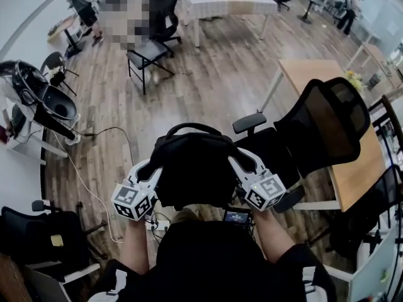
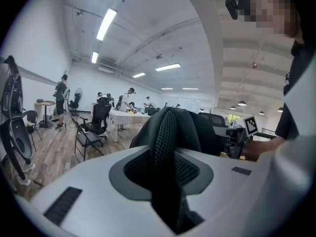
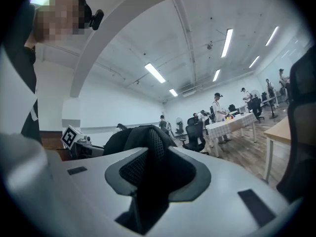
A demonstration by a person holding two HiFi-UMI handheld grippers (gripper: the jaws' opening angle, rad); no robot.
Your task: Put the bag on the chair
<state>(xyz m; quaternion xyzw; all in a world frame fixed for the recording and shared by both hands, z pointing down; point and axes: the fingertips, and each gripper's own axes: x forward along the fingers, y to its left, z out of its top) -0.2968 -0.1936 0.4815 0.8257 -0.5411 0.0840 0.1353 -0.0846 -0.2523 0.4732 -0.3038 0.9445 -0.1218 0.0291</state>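
Observation:
In the head view I hold a black bag (image 1: 195, 172) in front of me, above the wooden floor. My left gripper (image 1: 156, 163) is shut on the bag's left side and my right gripper (image 1: 238, 162) on its right side. In the left gripper view, black mesh fabric of the bag (image 2: 170, 127) is pinched between the jaws of the left gripper (image 2: 165, 167). The right gripper view shows the same: the right gripper (image 3: 153, 172) is shut on mesh of the bag (image 3: 143, 137). A black mesh office chair (image 1: 321, 128) stands just right of the bag, with its seat (image 1: 271, 150) beside the bag.
A wooden desk (image 1: 327, 106) stands behind the office chair. A black folding chair (image 1: 148, 54) and a white-clothed table (image 1: 220, 2) are farther off. A white cable (image 1: 82, 181) runs over the floor at left, near another office chair (image 1: 38, 238). People stand at the back.

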